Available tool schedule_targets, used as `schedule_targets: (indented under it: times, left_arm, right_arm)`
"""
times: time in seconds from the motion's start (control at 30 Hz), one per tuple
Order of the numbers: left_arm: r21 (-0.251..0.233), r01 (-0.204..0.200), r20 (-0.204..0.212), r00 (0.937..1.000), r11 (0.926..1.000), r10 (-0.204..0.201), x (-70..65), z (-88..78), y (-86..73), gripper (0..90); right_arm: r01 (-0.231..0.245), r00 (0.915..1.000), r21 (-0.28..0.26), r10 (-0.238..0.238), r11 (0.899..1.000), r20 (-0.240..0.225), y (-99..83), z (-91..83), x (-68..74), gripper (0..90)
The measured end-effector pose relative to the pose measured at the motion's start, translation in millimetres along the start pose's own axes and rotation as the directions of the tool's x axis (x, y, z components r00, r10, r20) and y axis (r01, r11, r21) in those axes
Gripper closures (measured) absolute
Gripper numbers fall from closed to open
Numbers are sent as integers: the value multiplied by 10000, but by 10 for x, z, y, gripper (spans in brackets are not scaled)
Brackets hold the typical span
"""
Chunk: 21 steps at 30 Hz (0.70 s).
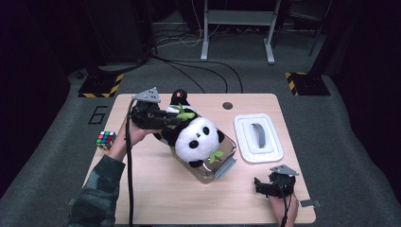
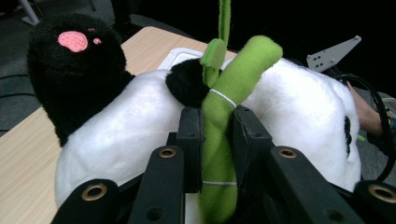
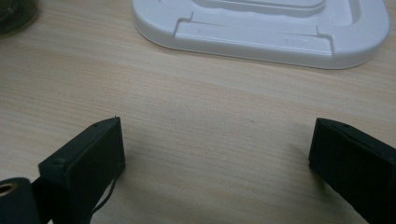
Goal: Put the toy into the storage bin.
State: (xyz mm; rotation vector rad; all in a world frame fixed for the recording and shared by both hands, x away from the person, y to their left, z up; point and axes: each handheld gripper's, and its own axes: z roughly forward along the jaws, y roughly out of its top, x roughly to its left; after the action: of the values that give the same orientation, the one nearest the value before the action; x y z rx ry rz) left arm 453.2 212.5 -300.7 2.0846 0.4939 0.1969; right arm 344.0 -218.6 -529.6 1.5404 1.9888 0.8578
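Pinching the green plush bamboo stalk (image 2: 219, 140), your left gripper (image 2: 218, 135) has its two black jaws clamped tight on either side of the fabric, the stalk rising between them toward twelve o'clock in the left gripper view. That stalk is sewn to the black-and-white plush panda toy (image 1: 196, 135), so you are steering the whole toy by one thin soft handle. The panda lies mid-table, its round white head resting in the clear, shallow plastic container (image 1: 230, 152), its black foot with the pink sole (image 2: 74, 41) pointing to about eleven o'clock in the high view.

To do this well, my advice is to move slowly and keep the pull in line with the stalk, since a sideways tug could twist the fabric out of the pads or drag the container along. I would judge that the body needs easing down at the container's ten o'clock side, where it overhangs the rim.

Your right gripper (image 1: 273, 185) rests at about five o'clock on the light wooden table (image 1: 156, 189), jaws spread wide and holding nothing. The white rounded-rectangle plastic lid (image 1: 258, 138) lies just beyond it, at its twelve o'clock. Consider bringing that free gripper over to steady the container's near edge.
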Motion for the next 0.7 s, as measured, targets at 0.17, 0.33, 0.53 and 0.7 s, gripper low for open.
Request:
schedule_targets:
  times: [0.17, 0.33, 0.53, 0.7]
  left_arm:
    - [106, -116, 204, 9997, 9999, 114, 27, 103, 15, 750]
    - [34, -4, 611, 9981, 10000, 2, 79, 196, 4, 749]
    - [-28, 112, 892, 9960, 9999, -109, 111, 275, -2, 749]
    - [153, 135, 983, 9950, 9998, -149, 113, 345, -17, 749]
  right_arm:
    - [5, 10000, 0, -5, 10000, -3, 0, 0, -1, 27]
    - [9, 10000, 1, -9, 10000, -5, 0, 0, -1, 27]
    - [7, 10000, 2, -7, 10000, -9, 0, 0, -1, 27]
    - [9, 10000, 2, -9, 10000, -8, 0, 0, -1, 27]
